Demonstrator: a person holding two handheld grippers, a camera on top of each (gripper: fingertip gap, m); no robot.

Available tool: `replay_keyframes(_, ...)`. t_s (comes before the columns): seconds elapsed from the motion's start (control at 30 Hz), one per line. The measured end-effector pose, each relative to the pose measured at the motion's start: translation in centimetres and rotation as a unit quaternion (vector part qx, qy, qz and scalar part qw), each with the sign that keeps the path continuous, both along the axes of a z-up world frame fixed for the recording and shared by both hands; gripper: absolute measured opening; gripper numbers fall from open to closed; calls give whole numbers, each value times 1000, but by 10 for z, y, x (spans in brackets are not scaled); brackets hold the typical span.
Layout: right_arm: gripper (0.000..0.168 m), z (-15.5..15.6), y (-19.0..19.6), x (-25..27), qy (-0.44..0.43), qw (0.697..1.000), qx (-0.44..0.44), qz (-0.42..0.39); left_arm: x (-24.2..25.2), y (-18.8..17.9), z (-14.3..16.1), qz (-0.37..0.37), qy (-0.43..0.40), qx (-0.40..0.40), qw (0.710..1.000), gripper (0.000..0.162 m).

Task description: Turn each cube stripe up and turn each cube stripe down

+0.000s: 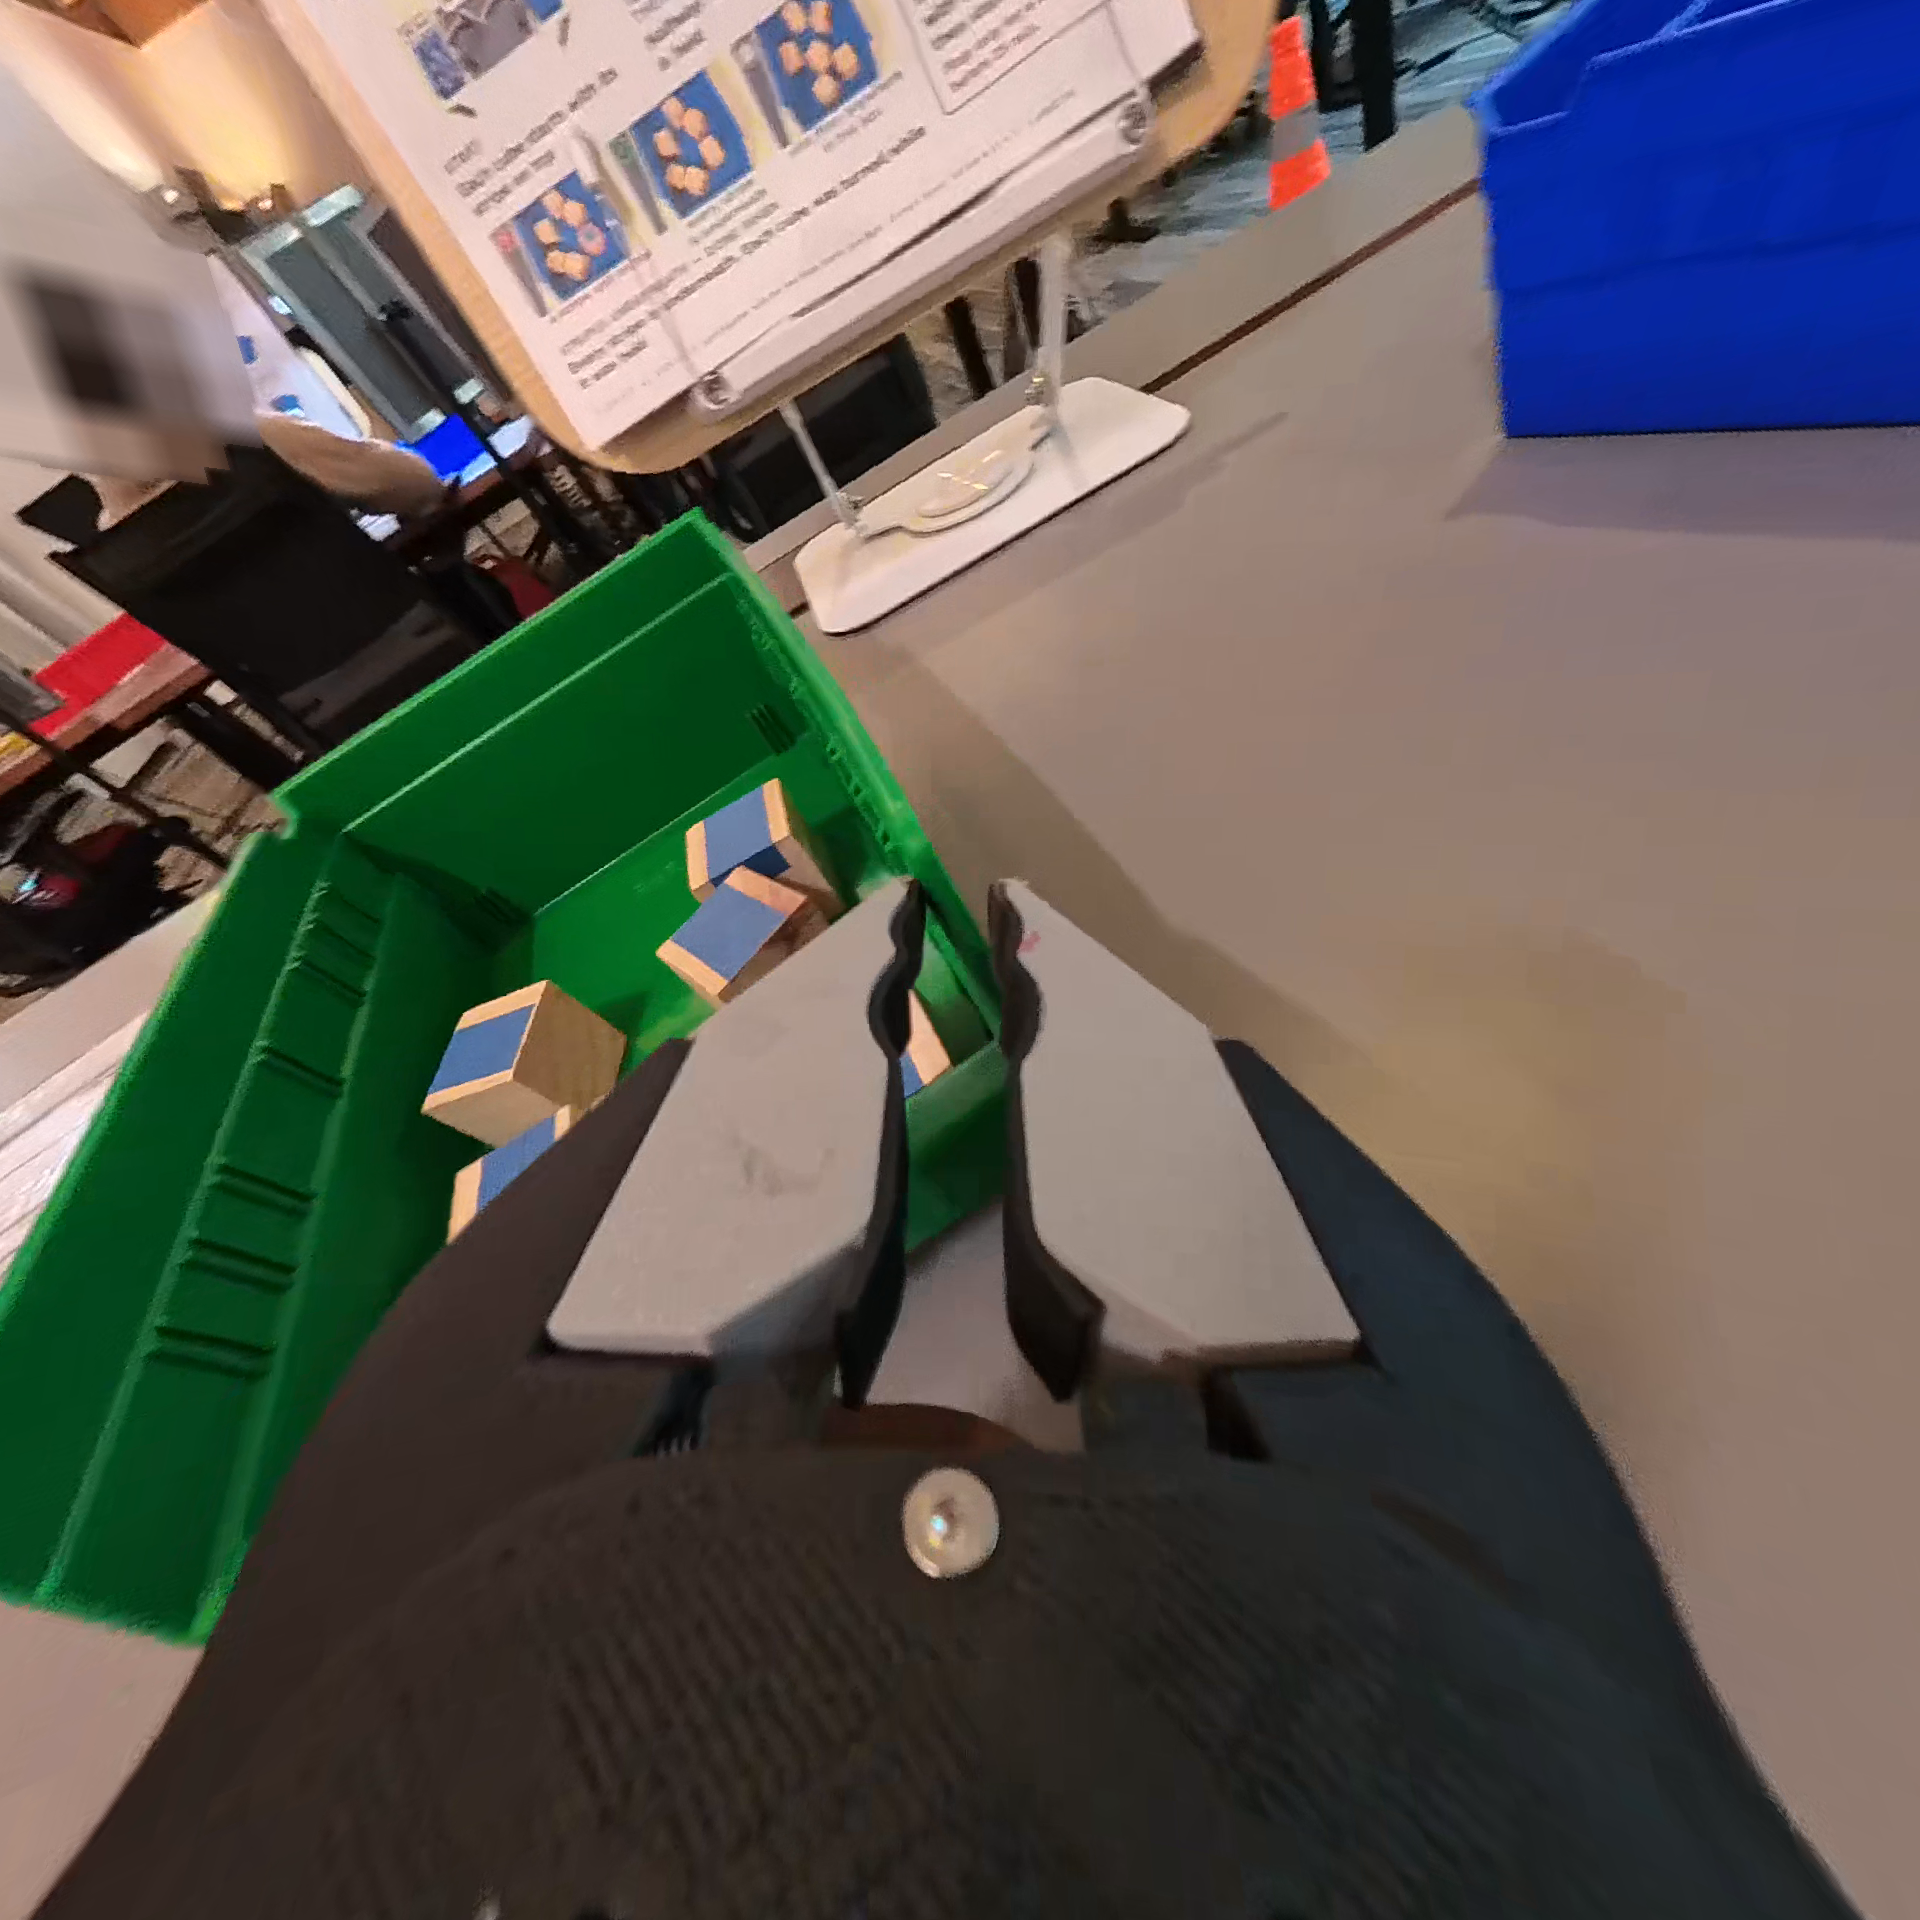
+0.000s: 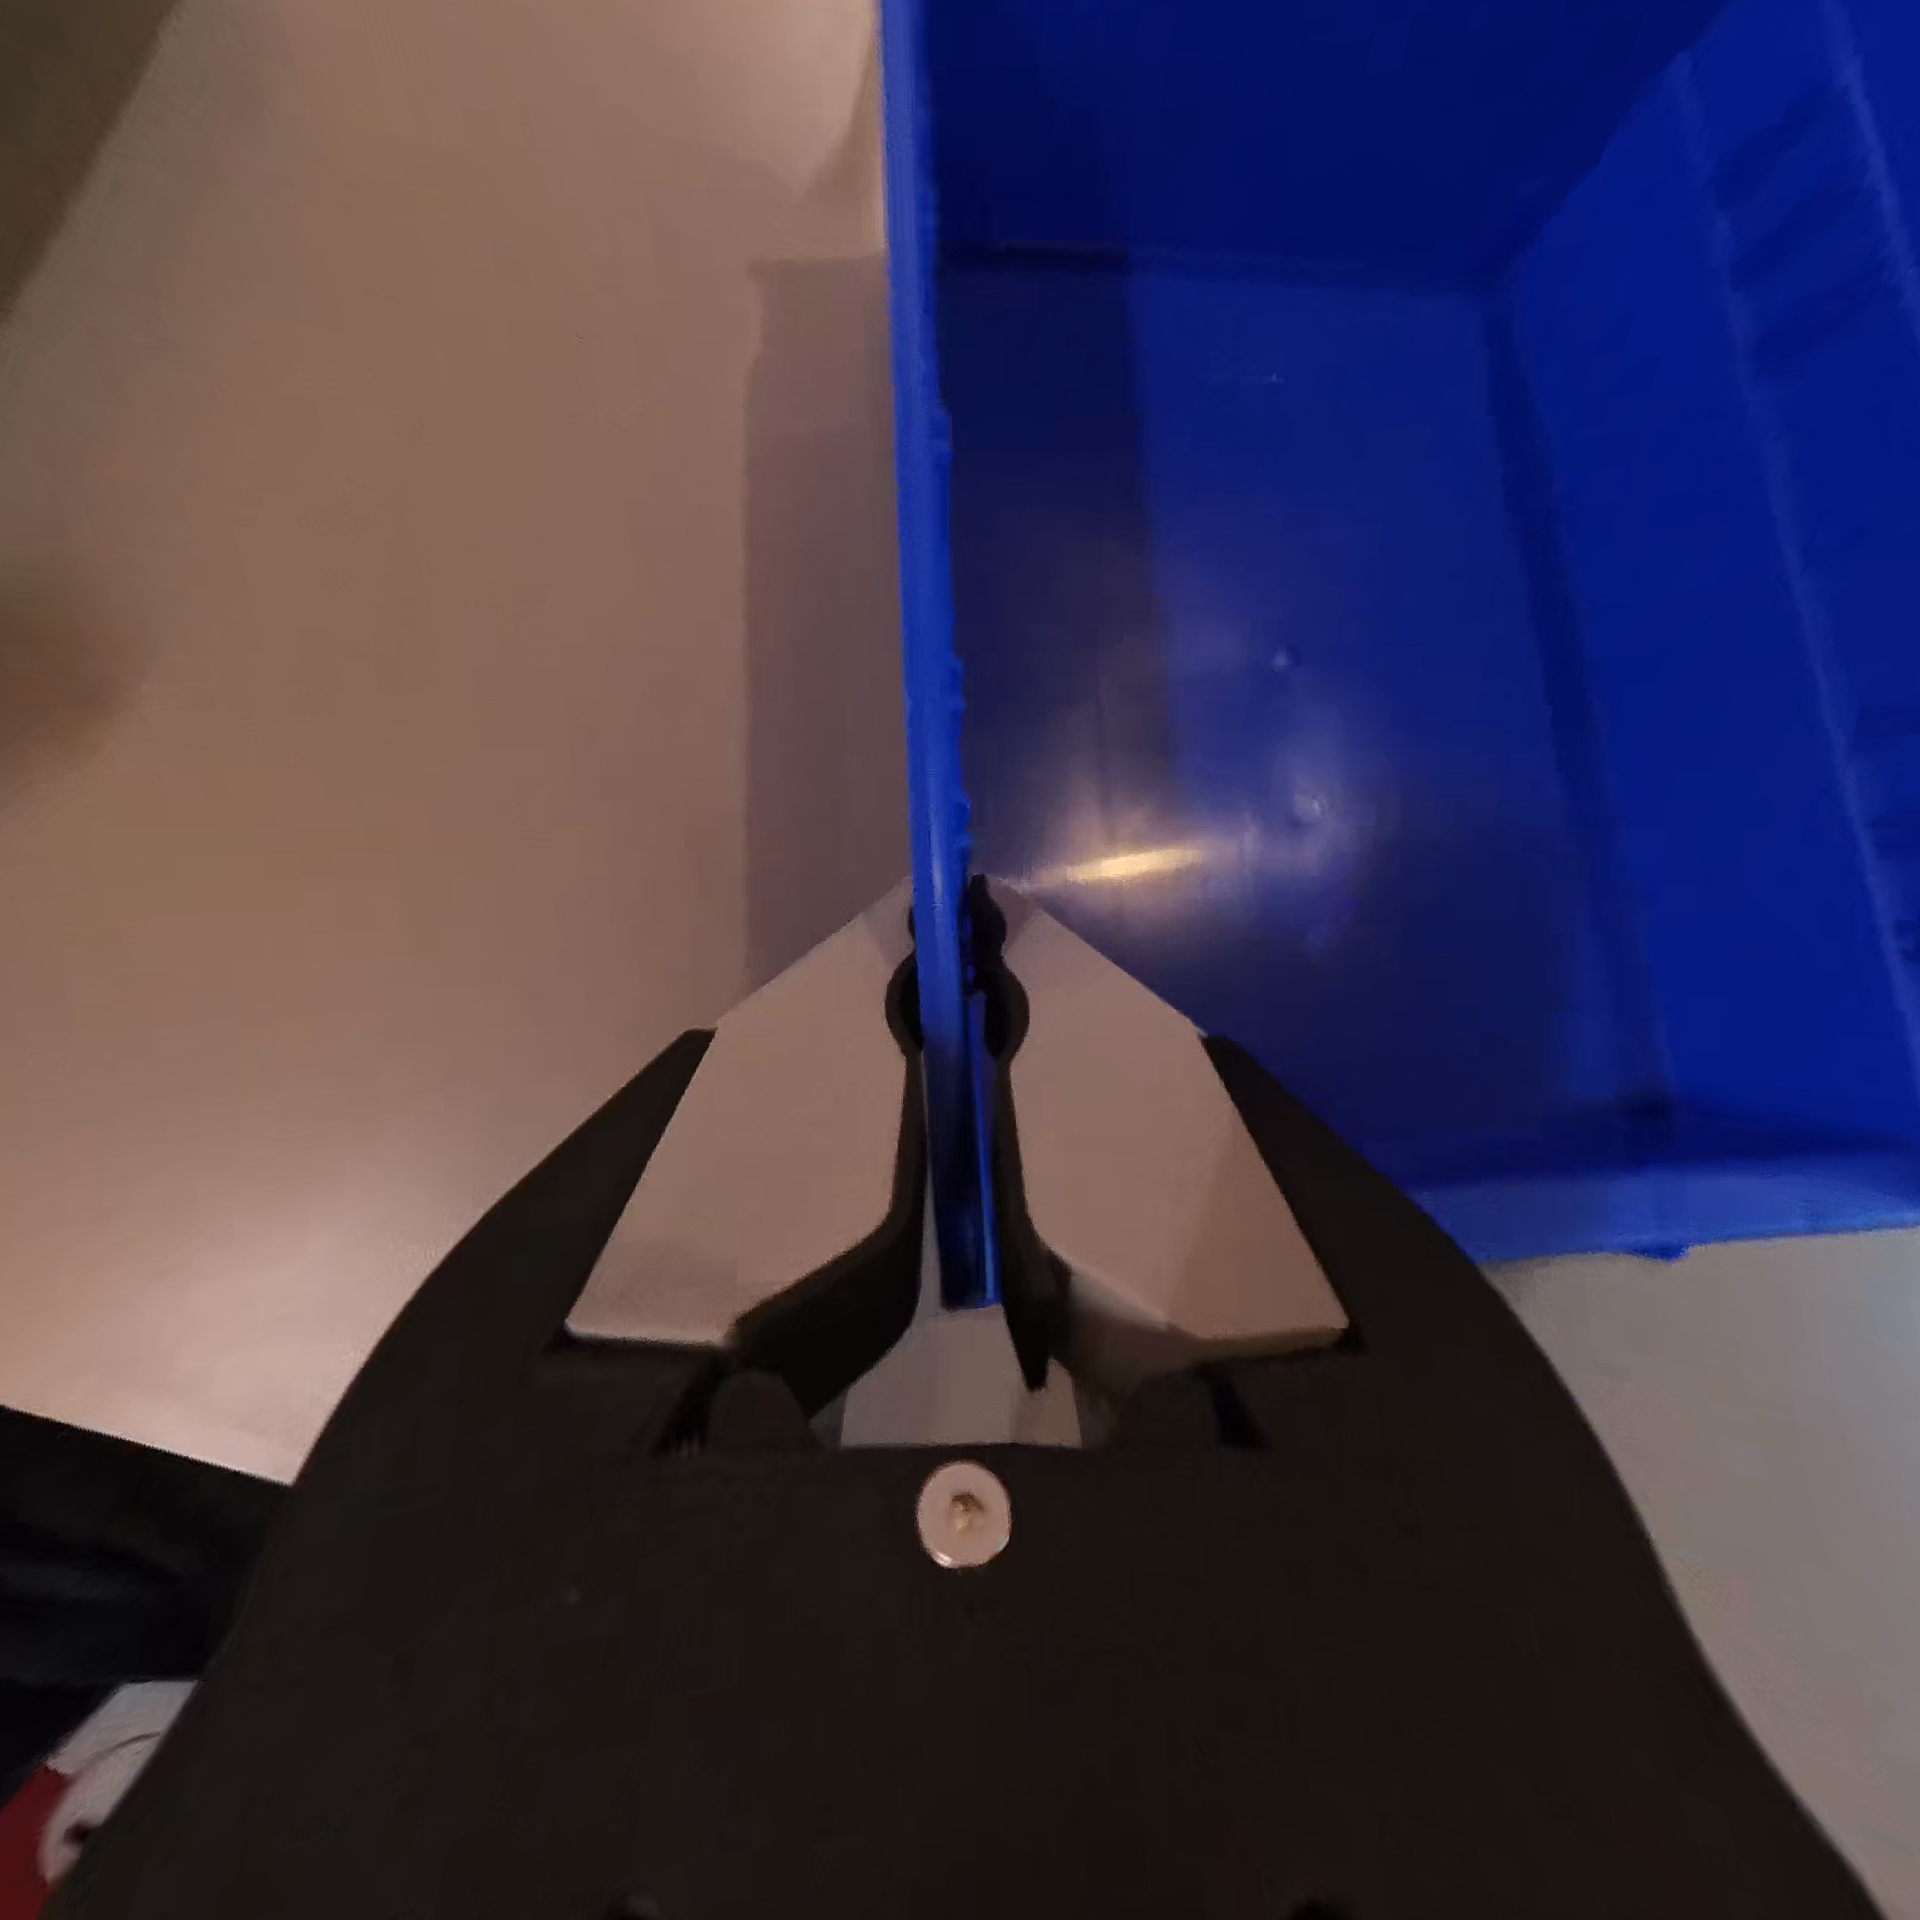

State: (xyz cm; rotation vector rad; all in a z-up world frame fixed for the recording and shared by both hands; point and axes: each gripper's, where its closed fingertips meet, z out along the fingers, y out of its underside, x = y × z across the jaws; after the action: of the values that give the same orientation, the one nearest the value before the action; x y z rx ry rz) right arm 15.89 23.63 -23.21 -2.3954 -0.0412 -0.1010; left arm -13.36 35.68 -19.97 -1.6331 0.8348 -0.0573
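Striped wooden cubes [image 1: 525, 1060] lie in the green bin [image 1: 260, 1195], centre-left; left gripper [image 1: 956, 914] straddles its wall, slightly parted; right gripper [image 2: 948, 914] clamps the blue bin [image 2: 1351, 520] wall.

Wooden cubes with blue stripes, in green bin [image 1: 312, 1039]
Far cube [image 1: 743, 847], middle cube [image 1: 727, 940], near-left cube [image 1: 520, 1060]: stripes showing, tilted; fourth cube [image 1: 504, 1169] partly hidden.

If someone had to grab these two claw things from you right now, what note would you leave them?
Left gripper: slightly open, empty, tips at the green bin's near corner.
Right gripper: clamped on the blue bin's side wall; its visible inside looks empty.
Cubes: at least four show, all in the green bin, jumbled, blue stripes facing various ways.
Done: no cube out on the table.
Left: get the cubes out and do every turn, stripe up, then stripe down.
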Motion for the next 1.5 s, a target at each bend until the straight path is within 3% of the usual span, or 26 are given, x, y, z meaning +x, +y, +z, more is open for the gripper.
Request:
replay_keyframes(0.17, 5, 0, -10, 36, 52, 997, 2, -63, -31, 16, -2, 48, -66, -19, 996, 4)
replay_keyframes(0.37, 2, 0, -12, 76, -6, 992, 18, -128, -46, 25, 6, 62, -62, -20, 996, 3)
replay_keyframes(0.53, 11, 0, 0, 59, -64, 995, 21, -79, -50, 29, -1, 52, -43, -64, 996, 6)
replay_keyframes(0.6, 14, 0, 5, 48, -67, 996, 24, -60, -46, 27, 10, 37, -24, -31, 999, 20)
replay_keyframes(0.67, 14, 0, 8, 40, -69, 996, 29, -49, -45, 31, 27, 40, -5, 17, 999, 10)
replay_keyframes(0.73, 14, 0, 12, 33, -61, 997, 35, -44, -41, 39, 28, 39, 6, 8, 999, 0)
replay_keyframes(0.8, 13, 0, 15, 26, -55, 997, 42, -37, -34, 43, 21, 29, -4, -25, 999, 13)
replay_keyframes(0.97, 11, 0, 25, 16, -57, 997, 53, -22, -30, 42, 19, 37, -5, -39, 999, 27)
replay_keyframes(1.03, 13, 0, 30, 14, -59, 997, 53, -19, -38, 48, 13, 77, 11, -42, 996, 69)
replay_keyframes(1.1, 14, 0, 35, 13, -57, 997, 51, -23, -39, 49, 0, 94, 21, -60, 994, 81)
replay_keyframes(1.13, 13, 0, 37, 14, -62, 997, 49, -25, -37, 47, -4, 93, 13, -67, 993, 78)
replay_keyframes(1.17, 11, -1, 38, 16, -70, 996, 45, -30, -36, 47, -5, 91, -1, -62, 994, 55)
replay_keyframes(1.2, 9, -1, 38, 18, -82, 995, 39, -35, -37, 49, -2, 95, -15, -47, 994, 22)
replay_keyframes(1.23, 7, -1, 38, 19, -92, 994, 34, -40, -41, 53, 2, 105, -25, -32, 994, 4)
replay_keyframes(1.5, 3, -1, 34, 27, -72, 995, 34, -58, -59, 65, 2, 121, -110, -54, 985, 1)
